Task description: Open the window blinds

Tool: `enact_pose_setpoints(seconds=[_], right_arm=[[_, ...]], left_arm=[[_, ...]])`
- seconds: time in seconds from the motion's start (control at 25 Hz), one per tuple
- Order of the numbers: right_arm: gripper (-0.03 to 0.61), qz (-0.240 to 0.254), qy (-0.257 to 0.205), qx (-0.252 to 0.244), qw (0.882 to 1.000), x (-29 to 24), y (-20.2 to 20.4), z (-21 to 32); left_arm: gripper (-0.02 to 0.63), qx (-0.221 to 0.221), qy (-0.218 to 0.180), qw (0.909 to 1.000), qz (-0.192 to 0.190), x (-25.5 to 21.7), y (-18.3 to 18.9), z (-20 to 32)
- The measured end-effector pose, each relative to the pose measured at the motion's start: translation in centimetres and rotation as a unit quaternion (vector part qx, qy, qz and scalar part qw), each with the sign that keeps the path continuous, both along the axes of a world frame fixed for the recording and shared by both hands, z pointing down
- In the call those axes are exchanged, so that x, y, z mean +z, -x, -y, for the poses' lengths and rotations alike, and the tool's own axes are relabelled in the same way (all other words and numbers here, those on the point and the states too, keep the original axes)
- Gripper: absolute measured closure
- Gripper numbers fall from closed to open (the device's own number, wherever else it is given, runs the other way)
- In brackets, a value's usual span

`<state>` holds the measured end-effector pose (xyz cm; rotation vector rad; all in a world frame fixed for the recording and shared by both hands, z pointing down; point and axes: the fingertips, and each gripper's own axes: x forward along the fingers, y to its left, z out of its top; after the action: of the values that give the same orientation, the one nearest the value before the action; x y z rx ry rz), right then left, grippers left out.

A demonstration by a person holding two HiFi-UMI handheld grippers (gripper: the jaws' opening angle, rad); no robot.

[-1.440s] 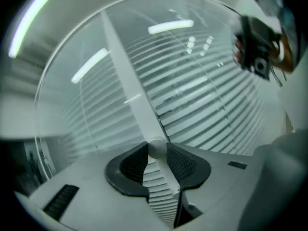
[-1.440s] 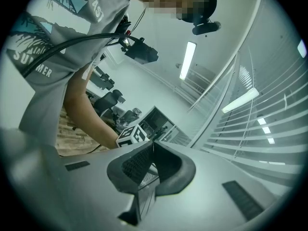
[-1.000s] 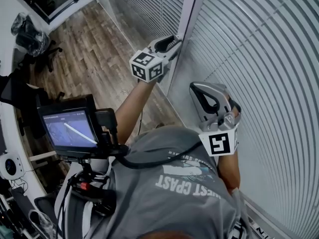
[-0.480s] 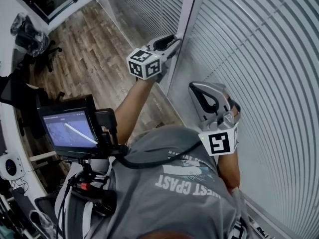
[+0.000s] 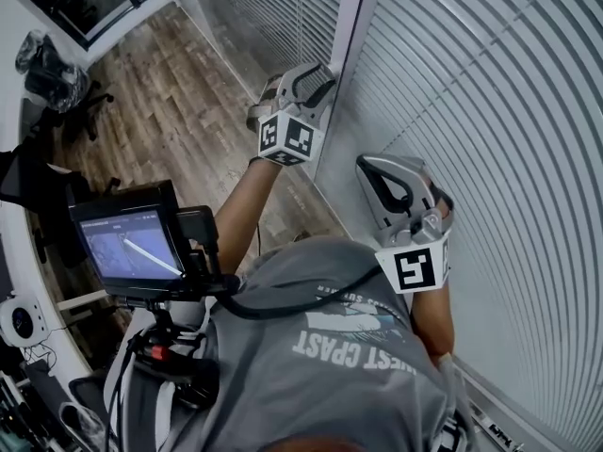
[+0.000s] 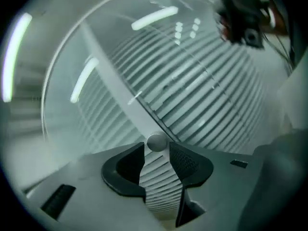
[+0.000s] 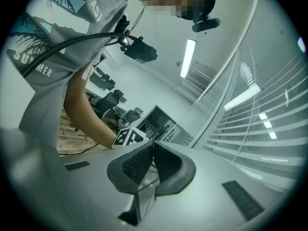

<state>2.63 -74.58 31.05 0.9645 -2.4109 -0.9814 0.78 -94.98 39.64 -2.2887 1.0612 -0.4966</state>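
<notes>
place: office | cues: office chair (image 7: 110, 100), window blinds (image 5: 490, 111), plank floor (image 5: 179, 111), ceiling strip light (image 7: 188, 57)

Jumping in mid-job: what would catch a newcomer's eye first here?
The closed slatted blinds fill the head view's right side. The left gripper is up by the window frame, its jaws have just been opening, the wand's round tip between them. The right gripper hangs shut and empty beside the blinds.

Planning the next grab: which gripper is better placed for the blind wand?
Left. The left gripper has just been opening its jaws, with the wand tip between them, ungripped. The right gripper is shut, beside the blinds, away from the wand.
</notes>
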Motion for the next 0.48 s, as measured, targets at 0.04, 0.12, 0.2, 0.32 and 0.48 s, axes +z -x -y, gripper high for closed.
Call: enact_pose_setpoints(seconds=[0.04, 0.12, 0.2, 0.32, 0.48], right_arm=[[0.575, 0.001, 0.001, 0.001, 1.0, 0.05, -0.06, 0.05], [0.575, 0.003, 0.006, 0.002, 1.0, 0.29, -0.06, 0.13], [0.575, 0.002, 0.007, 0.001, 1.0, 0.43, 0.09, 0.11], [0.575, 0.002, 0.007, 0.001, 1.0, 0.41, 0.04, 0.1], [0.575, 0.005, 0.009, 0.004, 1.0, 0.38, -0.09, 0.06]], left_arm=[[0.448, -0.009, -0.048, 0.9966, 0.067, -0.14, -0.26, -0.09], [0.479, -0.01, -0.085, 0.9888, 0.122, -0.26, -0.74, -0.17], [0.483, 0.002, -0.063, 0.9932, 0.098, -0.06, -0.85, -0.17], [0.486, 0.068, 0.119, 0.98, -0.144, 0.01, -0.63, 0.01], [0.488, 0.143, 0.369, 0.7662, -0.507, -0.31, -0.19, 0.26]])
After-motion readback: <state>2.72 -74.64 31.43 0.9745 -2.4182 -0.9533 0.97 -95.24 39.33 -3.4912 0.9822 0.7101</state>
